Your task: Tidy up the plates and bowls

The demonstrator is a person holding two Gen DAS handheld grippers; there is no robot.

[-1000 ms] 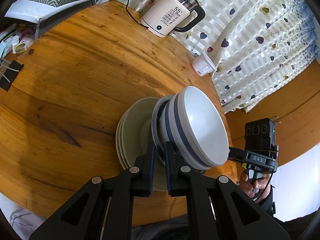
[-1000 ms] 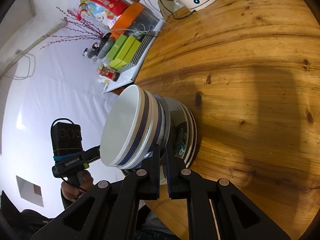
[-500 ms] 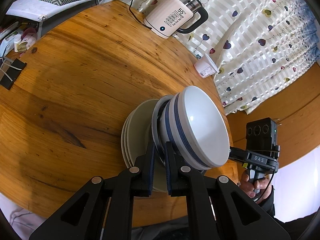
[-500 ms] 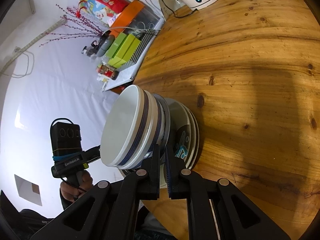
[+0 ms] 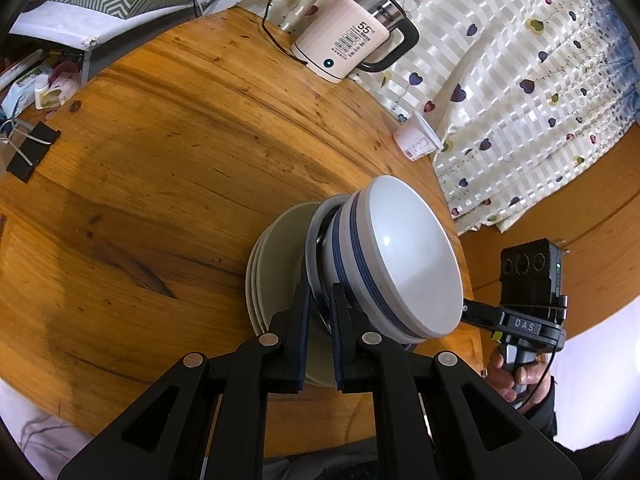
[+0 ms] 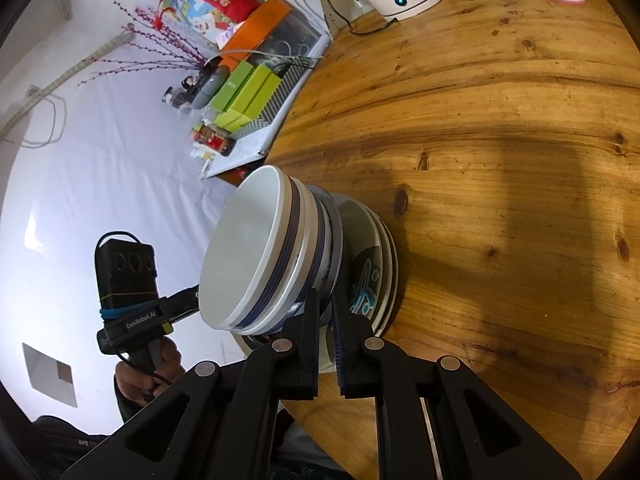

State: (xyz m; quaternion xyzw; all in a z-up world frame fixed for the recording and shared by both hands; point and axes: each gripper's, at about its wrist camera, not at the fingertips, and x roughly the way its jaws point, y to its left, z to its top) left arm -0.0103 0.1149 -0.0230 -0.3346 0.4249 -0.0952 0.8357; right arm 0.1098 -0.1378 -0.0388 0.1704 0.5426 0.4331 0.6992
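Note:
On the round wooden table (image 5: 160,160) lies a stack of cream plates (image 5: 276,264), the top one with a blue pattern (image 6: 366,284). On it sit a grey-rimmed dish (image 5: 314,248) and nested white bowls with blue stripes (image 5: 404,252). My left gripper (image 5: 319,308) is shut on the grey dish's rim on one side. My right gripper (image 6: 326,312) holds the opposite rim; its jaws are opening slightly, with the rim still between the pads. The stack sits near the table's edge.
A white electric kettle (image 5: 352,52) with its cord and a small yogurt cup (image 5: 416,142) stand at the far edge by the heart-print curtain. A black binder clip (image 5: 30,152) lies at the left. Green boxes (image 6: 248,92) and clutter sit on a shelf beyond the table.
More of the patterned plate shows beside the bowls in the right wrist view. The gap between the right fingers looks a touch wider. Both hands have stayed in place.

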